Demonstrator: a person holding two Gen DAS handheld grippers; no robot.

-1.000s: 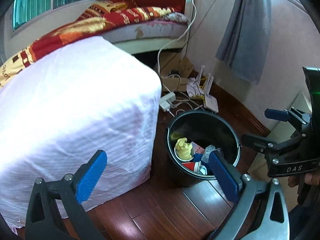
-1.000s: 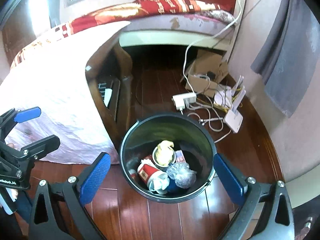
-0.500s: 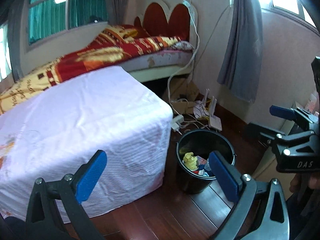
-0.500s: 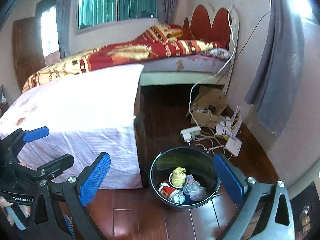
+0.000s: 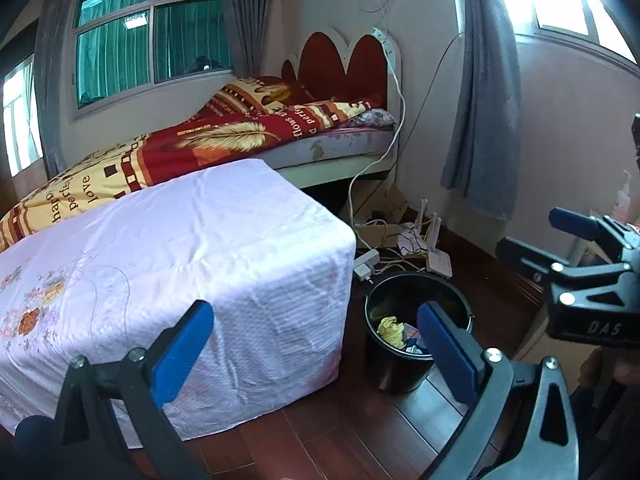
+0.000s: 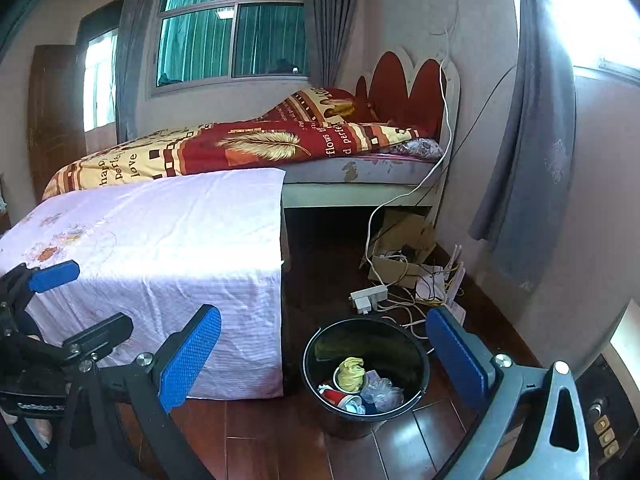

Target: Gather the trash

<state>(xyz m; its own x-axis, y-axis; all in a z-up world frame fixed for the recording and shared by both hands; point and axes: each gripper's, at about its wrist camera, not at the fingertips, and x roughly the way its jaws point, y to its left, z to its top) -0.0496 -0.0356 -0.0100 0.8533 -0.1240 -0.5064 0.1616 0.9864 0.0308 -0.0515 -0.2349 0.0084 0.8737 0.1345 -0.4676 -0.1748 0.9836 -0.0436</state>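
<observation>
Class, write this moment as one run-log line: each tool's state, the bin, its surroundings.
left tool: open, empty | right tool: open, empty | black bin: on floor beside cloth-covered table, holds trash | phase: both tools above bin

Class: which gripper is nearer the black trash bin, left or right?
Right, though only slightly. The right gripper hovers over the black trash bin; the left gripper hangs beside it, toward the covered table.

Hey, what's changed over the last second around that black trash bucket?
Both grippers, the left gripper and the right gripper, pulled up and back from the black plastic trash bucket, which now looks smaller and lower. Neither took hold of anything; both remain open. The bucket and its trash stayed put beside the white-covered table.
</observation>
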